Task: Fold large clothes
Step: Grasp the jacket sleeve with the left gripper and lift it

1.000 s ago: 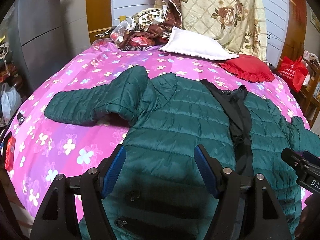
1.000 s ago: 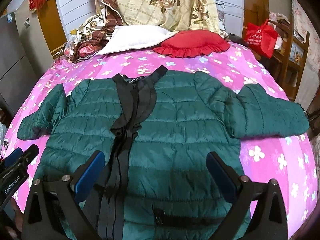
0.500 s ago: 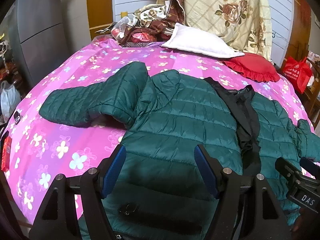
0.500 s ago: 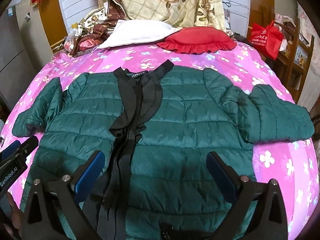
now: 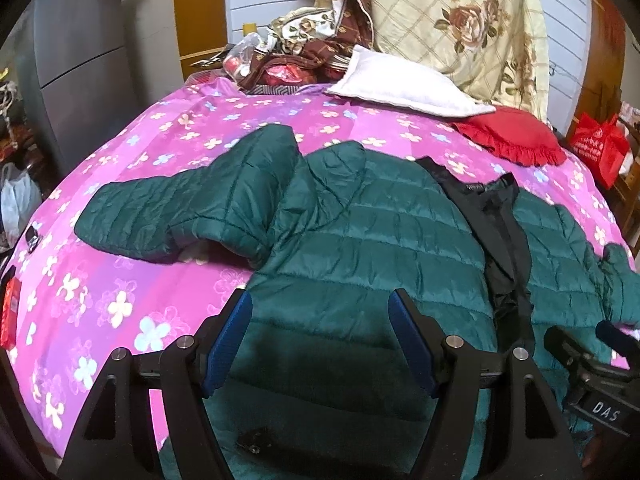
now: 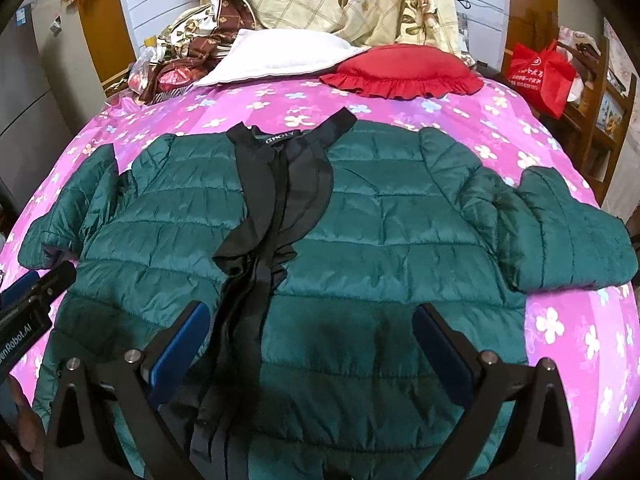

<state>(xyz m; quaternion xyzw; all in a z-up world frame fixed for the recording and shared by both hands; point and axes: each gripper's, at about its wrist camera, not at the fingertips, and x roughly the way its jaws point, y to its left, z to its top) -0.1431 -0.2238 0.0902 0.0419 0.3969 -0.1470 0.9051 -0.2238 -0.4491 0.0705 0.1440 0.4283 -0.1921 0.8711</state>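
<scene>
Green puffer jacket (image 6: 360,248) lies front-up and spread flat on the bed (image 6: 400,108), collar toward the pillows, hem toward the cameras. Black front placket (image 6: 272,208) runs down the middle, rumpled about halfway. Both sleeves stick out sideways: one sleeve (image 5: 180,212) is bent and lies on the pink floral sheet, the other sleeve (image 6: 560,236) is folded back on itself near the bed edge.

Left gripper (image 5: 320,336) hovers over the jacket's lower body, jaws spread, nothing between the blue pads (image 5: 228,344). Right gripper (image 6: 312,352) is over the other half of the hem, just beside the placket, jaws also released and wide (no fabric pinched in either view). Each gripper's tip shows at the margin of the other's view.

White pillow (image 6: 280,56) and red frilled cushion (image 6: 404,68) sit at the head of the bed, well apart from the jacket. Red bag (image 6: 540,76) stands off to the side.
</scene>
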